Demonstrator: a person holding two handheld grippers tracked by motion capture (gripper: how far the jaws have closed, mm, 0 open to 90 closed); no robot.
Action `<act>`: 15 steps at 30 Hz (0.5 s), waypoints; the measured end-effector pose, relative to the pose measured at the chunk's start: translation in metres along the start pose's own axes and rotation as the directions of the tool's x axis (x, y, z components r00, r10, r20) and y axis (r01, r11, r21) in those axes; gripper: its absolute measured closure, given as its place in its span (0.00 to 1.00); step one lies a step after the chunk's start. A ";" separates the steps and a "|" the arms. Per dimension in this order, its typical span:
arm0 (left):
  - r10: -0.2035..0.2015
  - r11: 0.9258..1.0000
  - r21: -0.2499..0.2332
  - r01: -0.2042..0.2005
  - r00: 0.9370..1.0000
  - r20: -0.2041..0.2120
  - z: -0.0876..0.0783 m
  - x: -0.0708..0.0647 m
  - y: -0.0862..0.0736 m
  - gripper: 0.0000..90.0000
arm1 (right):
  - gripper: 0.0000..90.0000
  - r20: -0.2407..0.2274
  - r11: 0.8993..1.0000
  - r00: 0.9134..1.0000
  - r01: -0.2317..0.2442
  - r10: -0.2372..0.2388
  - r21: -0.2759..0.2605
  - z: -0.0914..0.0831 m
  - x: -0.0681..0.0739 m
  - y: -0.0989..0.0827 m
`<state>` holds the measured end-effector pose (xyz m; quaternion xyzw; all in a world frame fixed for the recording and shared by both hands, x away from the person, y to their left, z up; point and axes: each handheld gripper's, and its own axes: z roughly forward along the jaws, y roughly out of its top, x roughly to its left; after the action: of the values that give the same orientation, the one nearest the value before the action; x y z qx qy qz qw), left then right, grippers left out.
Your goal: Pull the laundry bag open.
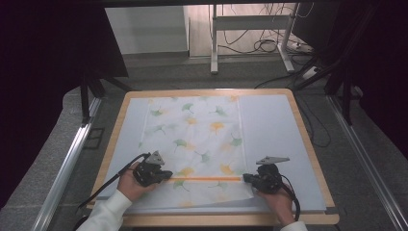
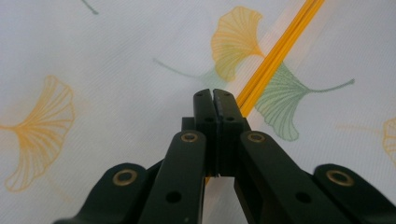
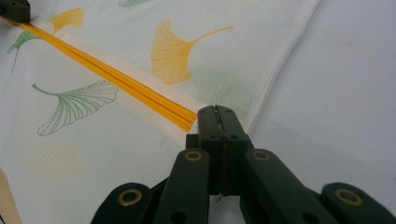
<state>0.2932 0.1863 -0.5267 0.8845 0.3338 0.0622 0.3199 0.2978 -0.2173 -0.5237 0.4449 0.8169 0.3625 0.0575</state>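
Left tongs [image 1: 166, 174] were together on the cloth [image 1: 202, 139]. Right tongs [image 1: 246, 178] were together at its orange stripe [image 1: 207, 178].

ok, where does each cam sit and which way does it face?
High view: above the near side, facing forward and down on the table; forearms, left gripper, right gripper.
Left gripper view: along its shut jaws onto the cloth.
Right gripper view: along its shut jaws at the cloth edge.
Shared: orange stripe.
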 end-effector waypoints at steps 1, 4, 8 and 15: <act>-0.001 1.000 0.000 0.001 1.000 -0.001 -0.001 0.001 -0.001 1.00 | 1.00 0.001 1.000 1.000 0.000 0.000 0.000 0.000 0.000 0.000; -0.007 1.000 0.002 0.007 1.000 -0.011 -0.004 0.003 -0.004 1.00 | 1.00 0.000 1.000 1.000 -0.001 0.001 0.000 0.000 0.000 0.000; -0.022 1.000 -0.002 0.022 1.000 -0.018 -0.007 0.007 -0.010 1.00 | 1.00 0.001 1.000 1.000 0.000 0.000 0.000 0.000 0.000 0.000; -0.032 0.999 -0.001 0.032 0.999 -0.027 -0.011 0.009 -0.014 1.00 | 1.00 0.003 1.000 1.000 -0.003 0.003 0.000 0.000 0.001 0.000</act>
<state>0.2891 0.2061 -0.5276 0.8779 0.3524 0.0693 0.3166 0.2973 -0.2168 -0.5235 0.4466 0.8162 0.3618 0.0583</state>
